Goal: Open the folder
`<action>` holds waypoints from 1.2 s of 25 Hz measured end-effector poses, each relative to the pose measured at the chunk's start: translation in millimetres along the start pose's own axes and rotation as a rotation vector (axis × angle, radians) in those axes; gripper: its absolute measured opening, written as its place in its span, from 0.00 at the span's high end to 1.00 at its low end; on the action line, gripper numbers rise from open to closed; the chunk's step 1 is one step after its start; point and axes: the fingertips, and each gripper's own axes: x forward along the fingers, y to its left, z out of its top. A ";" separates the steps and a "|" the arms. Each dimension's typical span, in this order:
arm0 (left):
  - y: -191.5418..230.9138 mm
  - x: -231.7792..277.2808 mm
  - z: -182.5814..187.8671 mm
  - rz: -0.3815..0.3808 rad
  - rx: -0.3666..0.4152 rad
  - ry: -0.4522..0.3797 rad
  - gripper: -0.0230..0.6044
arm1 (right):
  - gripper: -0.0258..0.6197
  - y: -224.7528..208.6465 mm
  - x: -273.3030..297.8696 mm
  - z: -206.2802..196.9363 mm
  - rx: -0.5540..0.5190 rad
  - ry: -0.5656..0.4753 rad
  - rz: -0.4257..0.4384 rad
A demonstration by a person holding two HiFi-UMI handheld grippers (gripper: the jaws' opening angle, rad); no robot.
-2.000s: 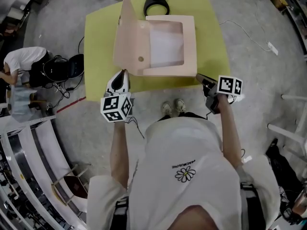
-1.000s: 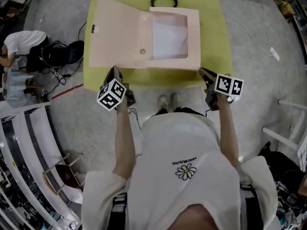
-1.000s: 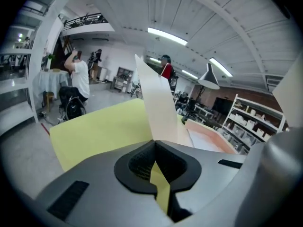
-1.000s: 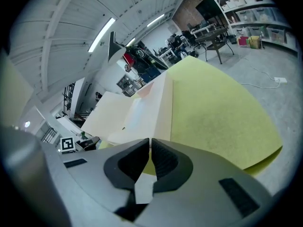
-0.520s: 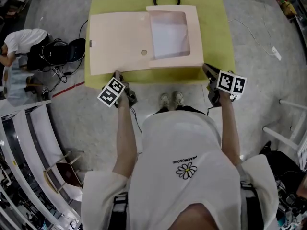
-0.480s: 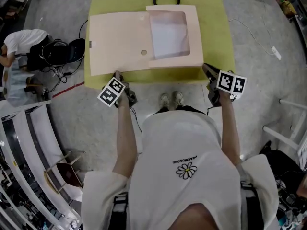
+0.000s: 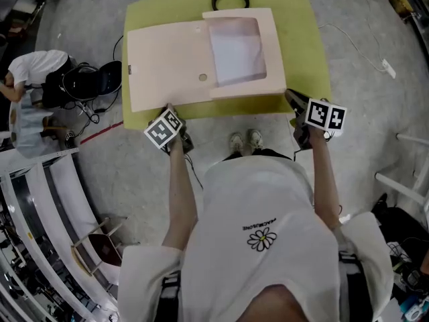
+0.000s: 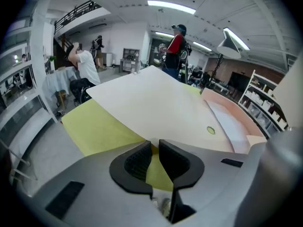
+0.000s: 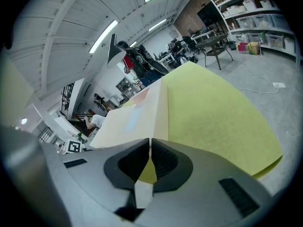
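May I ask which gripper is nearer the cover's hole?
Left. The left gripper, jaws opening, nothing between, is at the cover's near edge, just short of the hole; the right gripper is beyond the folder's right corner.

Nothing legible. The shirt carries a tiny line of lettering above a daisy print, too small to read. The small dark label on the folder edge is unreadable.

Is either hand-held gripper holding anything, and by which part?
Left hand-held gripper: jaws opening, clear of the folder cover edge; nothing held. Right hand-held gripper: jaws nearly together at the near right corner of the folder; a pinch cannot be told.
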 end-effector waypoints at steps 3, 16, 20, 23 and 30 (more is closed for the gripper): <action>-0.8 0.3 -1.1 0.021 0.041 -0.002 0.86 | 0.92 -1.0 -0.5 -1.0 0.016 -0.015 0.000; -8.0 3.6 -3.1 -0.042 0.086 0.044 0.83 | 0.92 -8.5 -0.5 1.3 0.015 -0.035 -0.027; -3.8 -9.6 6.7 -0.035 0.054 0.008 0.80 | 0.93 -2.8 -0.9 0.1 -0.003 -0.034 -0.045; -8.5 -25.6 18.1 -0.031 0.061 -0.050 0.80 | 0.93 4.1 -7.0 8.6 -0.042 -0.047 -0.061; -33.8 -66.0 59.1 -0.045 0.052 -0.218 0.81 | 0.94 35.9 -23.5 85.5 -0.217 -0.189 -0.119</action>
